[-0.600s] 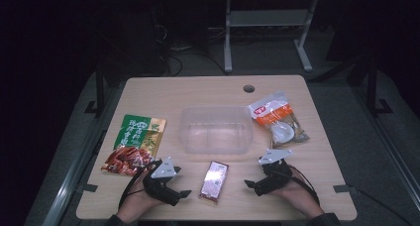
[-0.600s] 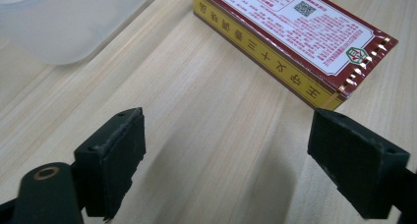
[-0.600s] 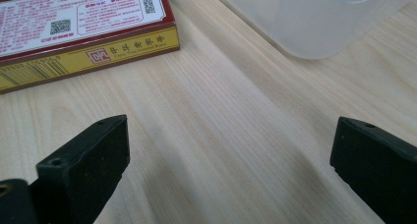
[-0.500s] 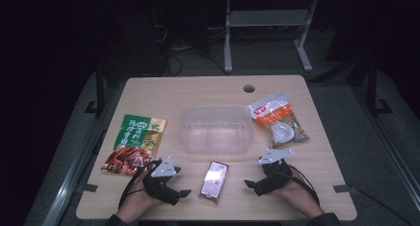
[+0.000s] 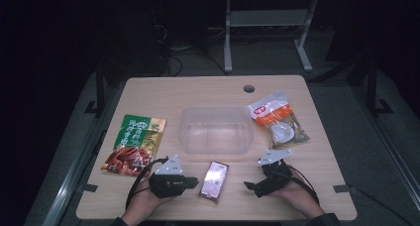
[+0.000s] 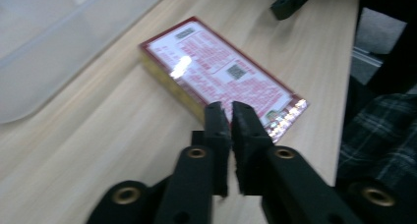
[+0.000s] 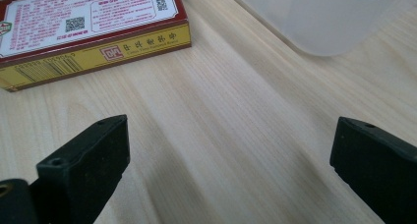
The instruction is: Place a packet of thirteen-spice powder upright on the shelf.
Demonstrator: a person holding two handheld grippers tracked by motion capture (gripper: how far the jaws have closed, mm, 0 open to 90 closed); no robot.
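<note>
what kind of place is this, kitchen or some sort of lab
Most likely a lab or recording setup, not a kitchen: a bare wooden desk with a cable hole, dark surroundings with cables on the floor, and a metal stand behind it.

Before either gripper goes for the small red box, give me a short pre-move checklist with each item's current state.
1. Small red box lies flat, nothing on it: ok.
2. Left gripper open for a grasp: not ok, fingers shut.
3. Right gripper open: ok, nothing between the fingers.
4. Clear plastic container empty and upright: ok.
5. Bare table between box and container: ok.
6. Green snack pouch and orange-white pouch out of the way: ok.
</note>
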